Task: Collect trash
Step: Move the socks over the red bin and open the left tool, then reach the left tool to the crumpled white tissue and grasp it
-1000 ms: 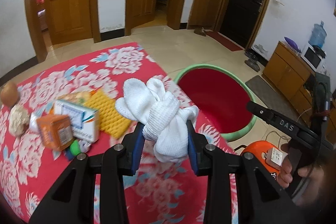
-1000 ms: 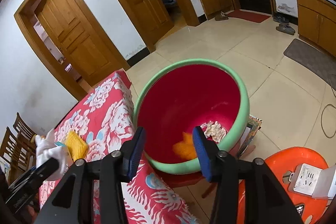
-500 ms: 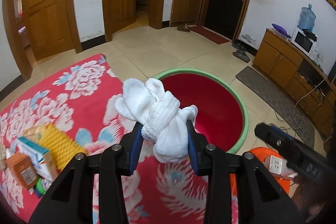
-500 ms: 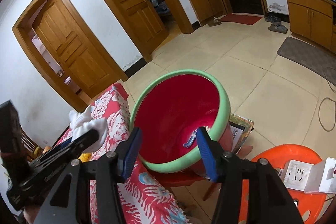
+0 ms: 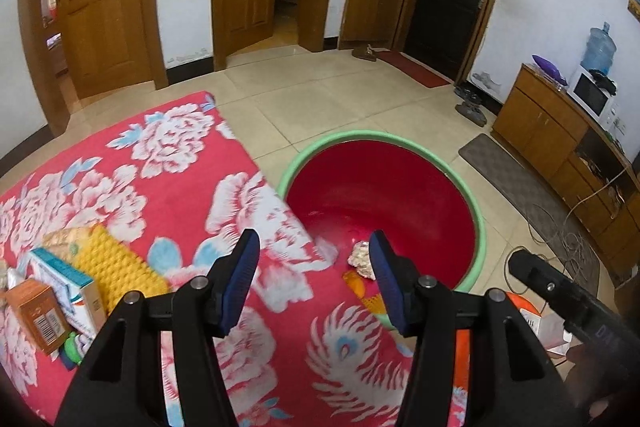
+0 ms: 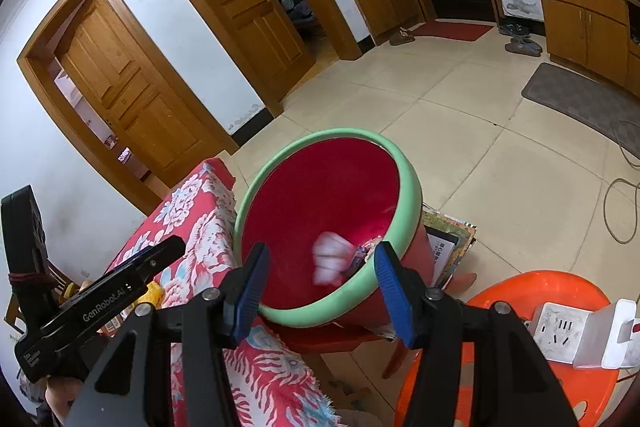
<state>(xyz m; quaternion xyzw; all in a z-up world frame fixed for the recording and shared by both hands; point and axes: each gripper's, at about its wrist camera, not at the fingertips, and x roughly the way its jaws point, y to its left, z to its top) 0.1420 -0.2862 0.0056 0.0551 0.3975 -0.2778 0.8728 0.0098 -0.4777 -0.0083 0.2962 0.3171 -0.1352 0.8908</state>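
The floral worktop (image 5: pixel 132 195) spreads at nine o'clock, its corner overlapping the red bin (image 5: pixel 482 227). Inside the bin, a blurred white sock bundle (image 6: pixel 330 261) lies beside crumpled paper (image 5: pixel 360 261). Yellow sponge (image 5: pixel 112 263) and boxes (image 5: pixel 60 283) crowd eight o'clock. Left gripper (image 5: pixel 314 275) fingers are opening, empty; right gripper (image 6: pixel 320 285) fingers spread, empty.

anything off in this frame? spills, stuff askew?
One thing: a white bundle shows as a motion-blurred smear inside the red bin, so it looks mid-fall. The left gripper is opening with nothing between its pads. The bin itself sits tilted. No spill visible on the floral cloth.
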